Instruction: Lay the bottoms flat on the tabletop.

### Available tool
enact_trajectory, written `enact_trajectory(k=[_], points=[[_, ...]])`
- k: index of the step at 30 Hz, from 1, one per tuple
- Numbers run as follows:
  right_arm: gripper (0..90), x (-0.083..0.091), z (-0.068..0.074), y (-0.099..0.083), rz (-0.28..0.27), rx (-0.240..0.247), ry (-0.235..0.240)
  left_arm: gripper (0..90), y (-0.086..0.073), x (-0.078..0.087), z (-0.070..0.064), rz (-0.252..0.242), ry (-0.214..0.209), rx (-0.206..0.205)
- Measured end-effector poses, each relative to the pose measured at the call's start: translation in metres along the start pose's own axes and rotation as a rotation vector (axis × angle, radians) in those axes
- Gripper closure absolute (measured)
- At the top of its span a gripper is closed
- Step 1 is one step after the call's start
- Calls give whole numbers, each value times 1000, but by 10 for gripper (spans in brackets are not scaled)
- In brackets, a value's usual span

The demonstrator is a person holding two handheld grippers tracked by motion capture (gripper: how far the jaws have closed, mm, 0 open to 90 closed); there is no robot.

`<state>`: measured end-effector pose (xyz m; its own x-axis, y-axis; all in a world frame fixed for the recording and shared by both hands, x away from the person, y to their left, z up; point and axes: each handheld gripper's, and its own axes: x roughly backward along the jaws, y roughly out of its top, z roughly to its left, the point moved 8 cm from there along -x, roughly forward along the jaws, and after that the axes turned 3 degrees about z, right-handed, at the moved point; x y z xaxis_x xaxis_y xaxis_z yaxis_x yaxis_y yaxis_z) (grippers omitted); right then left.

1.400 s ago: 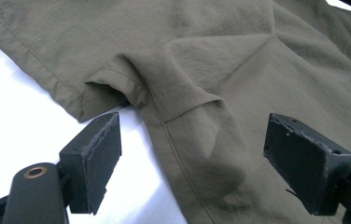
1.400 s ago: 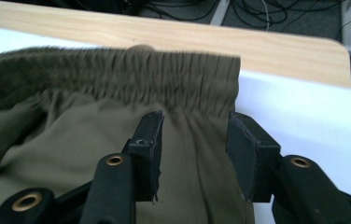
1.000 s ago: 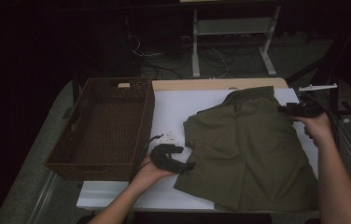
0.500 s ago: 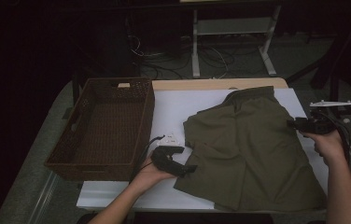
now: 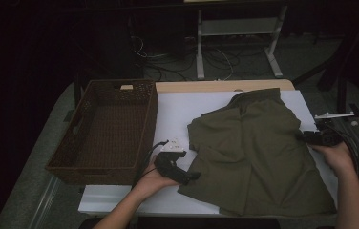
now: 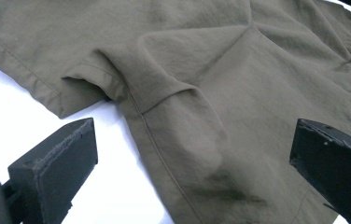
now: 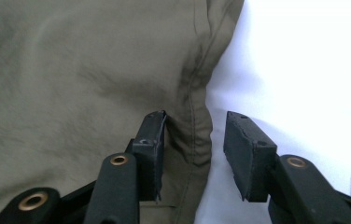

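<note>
Left claw [image 5: 194, 175] is sitting down at the near-left edge of the olive green shirt [image 5: 256, 152], jaws spread wide. In the left gripper view one jaw hangs over bare white table cover [image 5: 177, 114] and the other over the fabric, with the shirt's folded sleeve [image 6: 94, 79] and side seam lying just ahead between them. Nothing is pinched yet, it's just hovering low at the hem.

Right claw [image 5: 301, 137] is over on the far side of the shirt from the left one, at the right edge of the cloth. Its jaws are partly apart too. In the right gripper view the shirt's stitched edge [image 7: 197, 126] runs right into the gap: one jaw is on top of the fabric, the other is over the white cover just beside it. Can't tell for sure if the pads are touching the cloth, but they aren't clamped on it.

Shirt itself is spread mostly flat on the table, collar end pointing away from the person, a few wrinkles across the middle. Both hands come up from the near edge, well apart, with the whole shirt between the claws.

Off to the left claw's outer side there's a dark brown wicker basket [image 5: 72, 162], near it but not touching.
</note>
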<state>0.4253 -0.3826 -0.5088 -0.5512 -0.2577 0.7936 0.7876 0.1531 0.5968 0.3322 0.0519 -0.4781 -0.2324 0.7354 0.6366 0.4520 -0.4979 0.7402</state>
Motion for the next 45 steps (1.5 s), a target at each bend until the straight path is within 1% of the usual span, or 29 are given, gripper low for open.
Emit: enact_trajectory(k=[2,3,4,6,7,9,12,15,16,17,18,19,20,22,23,24,26,30,32,33,36,39,42,45], points=[[704,1,-1,0,-5,-3,6,6,-1,0,1,4,1,1],[750,1,0,-1,-5,0,20,6,0,0,0,4,0,1],[795,1,2,-2,1,4,25,6,0,0,0,3,-1,0],[836,2,4,-2,10,28,34,6,0,0,0,2,-2,-1],[849,3,5,-2,18,35,31,6,0,0,0,2,-2,-1],[859,5,3,-2,22,39,5,6,0,0,0,1,-2,0],[864,10,-6,0,17,29,-34,6,0,0,0,2,-3,-1],[864,14,-16,-1,14,15,-63,6,0,0,0,6,-5,-3],[864,15,-20,-2,15,12,-82,6,0,0,0,6,-5,-2],[863,15,-22,-2,12,8,-87,6,0,0,0,5,-4,-1],[858,15,-23,-2,8,-2,-80,6,0,0,0,3,-5,0],[845,14,-23,-2,9,-2,-78,6,0,1,1,3,-4,-1],[812,13,-22,-2,6,2,-77,6,0,1,1,4,-2,-4],[701,14,-19,-1,-6,-2,-57,6,0,1,3,4,1,0],[658,15,-17,0,-20,-2,-47,6,0,1,3,3,4,3],[612,17,-14,2,-32,-4,-27,6,0,1,4,5,4,6],[539,20,-7,5,-55,-4,-10,7,0,0,4,6,4,7],[451,24,5,10,-82,18,11,9,-1,0,5,17,5,18],[426,26,12,13,-101,29,13,9,-2,-1,6,19,7,22],[411,28,16,14,-109,26,29,9,-2,-1,6,19,5,23],[379,33,29,15,-123,51,57,10,-2,-1,6,20,3,22],[357,37,42,13,-128,65,85,10,-2,-1,6,23,3,18],[339,40,56,10,-125,76,132,10,-2,-1,6,22,4,17],[311,41,72,8,-118,118,146,10,-2,-1,6,19,5,12]])
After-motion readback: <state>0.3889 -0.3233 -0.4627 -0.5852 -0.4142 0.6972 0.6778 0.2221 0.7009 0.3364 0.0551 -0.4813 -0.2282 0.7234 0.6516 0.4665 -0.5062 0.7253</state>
